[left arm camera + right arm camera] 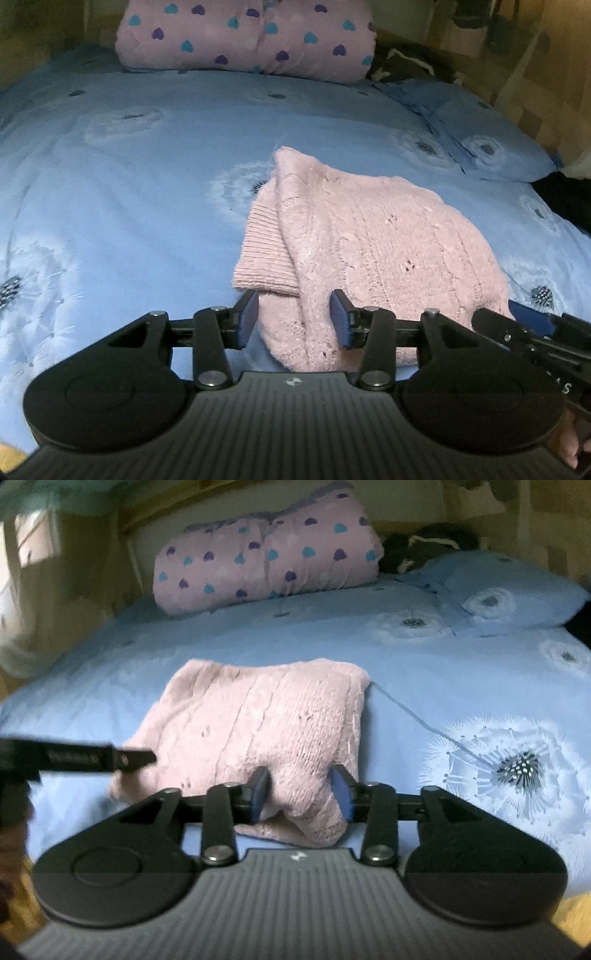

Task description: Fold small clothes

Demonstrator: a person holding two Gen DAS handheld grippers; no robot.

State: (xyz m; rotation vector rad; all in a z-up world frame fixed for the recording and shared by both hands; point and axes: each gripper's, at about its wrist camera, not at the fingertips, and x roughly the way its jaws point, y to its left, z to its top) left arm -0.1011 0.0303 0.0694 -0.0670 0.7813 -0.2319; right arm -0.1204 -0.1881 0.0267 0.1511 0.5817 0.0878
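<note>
the pale pink cable-knit sweater (pixel 369 236) lies on the light blue dandelion-print duvet (pixel 129 192), toward the near edge of the bed, and serves as the landmark here. it already looks folded at least once: from the right wrist view it reads as a compact, roughly rectangular bundle with layered edges at its near side, and a ribbed cuff or hem (pixel 264 254) sticks out on its left side in the left wrist view. i judge the fold to be well along but not finished, since that ribbed part is loose and the near edge is bunched.

the left gripper (pixel 294 319) sits at the sweater's near-left corner with its jaws moderately wide, knit fabric lying between them; the pads do not appear to pinch it. the right gripper (pixel 300 794) is at the sweater's near-right edge, jaws part-open with a hump of knit pushed up between them; whether it truly clamps the cloth i cannot tell.

beyond the sweater, the duvet is bare up to the pink heart-print rolled quilt (pixel 243 37) at the far end. right of the sweater lies a blue matching pillow (pixel 491 147), well apart. left of the sweater is broad open duvet, so a fold toward the left or away has room. the bed's near edge is just behind both grippers.
</note>
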